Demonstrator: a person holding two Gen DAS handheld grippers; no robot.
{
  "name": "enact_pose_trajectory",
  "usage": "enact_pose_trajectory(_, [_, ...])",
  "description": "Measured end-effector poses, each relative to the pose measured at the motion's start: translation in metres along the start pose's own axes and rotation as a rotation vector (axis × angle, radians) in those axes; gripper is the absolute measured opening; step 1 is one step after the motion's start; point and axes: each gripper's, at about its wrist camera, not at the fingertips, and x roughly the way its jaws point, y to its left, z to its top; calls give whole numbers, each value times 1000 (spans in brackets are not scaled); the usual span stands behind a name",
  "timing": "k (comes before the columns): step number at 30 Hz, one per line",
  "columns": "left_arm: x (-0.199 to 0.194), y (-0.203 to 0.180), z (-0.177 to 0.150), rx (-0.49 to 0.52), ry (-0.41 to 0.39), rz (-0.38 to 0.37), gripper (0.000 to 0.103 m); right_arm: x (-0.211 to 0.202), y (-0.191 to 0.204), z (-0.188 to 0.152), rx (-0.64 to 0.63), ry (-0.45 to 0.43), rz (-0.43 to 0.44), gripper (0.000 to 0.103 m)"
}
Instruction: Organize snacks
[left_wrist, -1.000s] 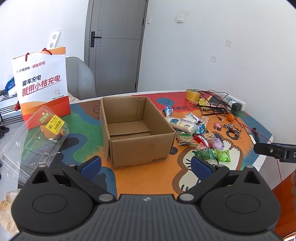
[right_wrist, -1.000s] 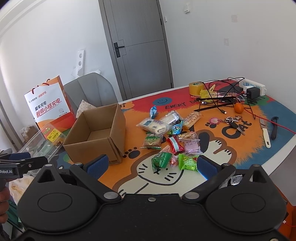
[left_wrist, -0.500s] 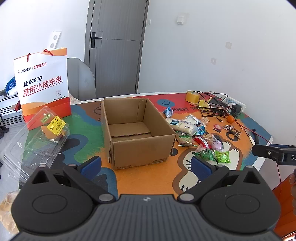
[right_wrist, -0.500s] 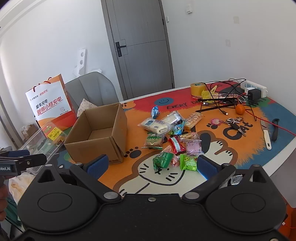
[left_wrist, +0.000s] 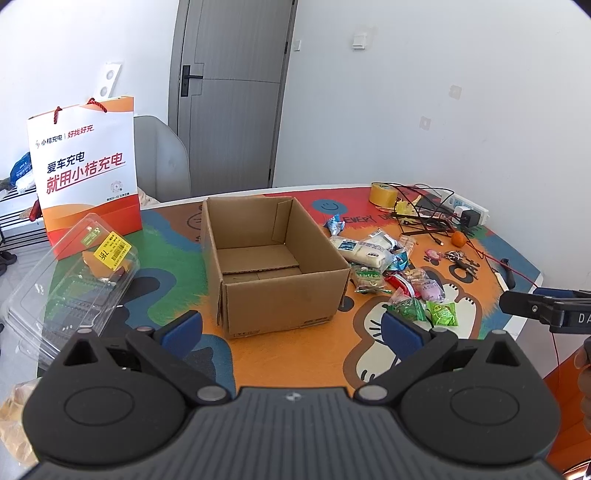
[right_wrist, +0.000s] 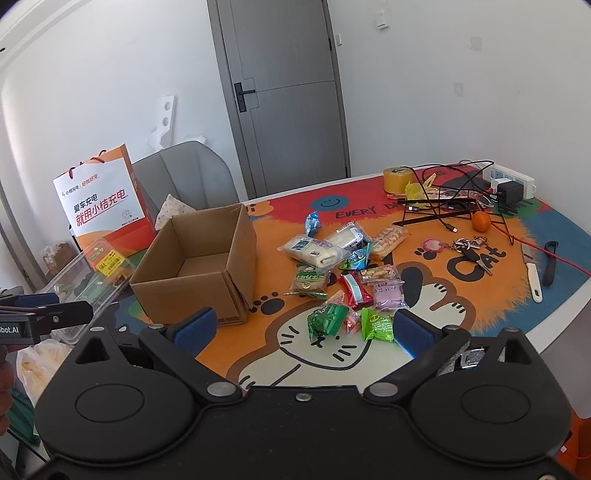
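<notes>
The cardboard box (left_wrist: 271, 262) stands empty on the table (right_wrist: 461, 325); the snacks (right_wrist: 343, 273) lie loose just to its right, none inside yet; both the left gripper (left_wrist: 291, 328) and the right gripper (right_wrist: 303, 325) hang spread wide, holding nothing, short of the pile. A sound first pick looks like the green packet (right_wrist: 378, 325) nearest the right gripper; come down over it, pinch the crinkled middle, lift clear of its neighbours, then carry it over the box rim.

A home room is showing here: a grey door (left_wrist: 225, 92); a cartoon-cat tabletop (right_wrist: 461, 295); a padded chair (right_wrist: 188, 173) sitting far behind.
</notes>
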Motion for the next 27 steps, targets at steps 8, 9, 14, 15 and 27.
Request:
enact_pose_trajectory(8, [-5,-3,1,10,-6,-10,102,-4,1,0,-8,-8,-4,103])
enact_pose_trajectory(9, [-6,-4,1,17,-5,-14,102,-4,1,0,-11,-10,-1,103])
enact_pose_trajectory(14, [-9,-2,6,2,-22,-23,102,-5,-1,2,-9,-9,-2,103])
enact_pose_trajectory(15, [-9,-2,7,1,-25,-26,102,-5,-1,2,-9,-9,-4,103])
enact_pose_trajectory(27, [10,-9,7,-14,-39,-21,102,6,-6,2,-16,-22,-21,103])
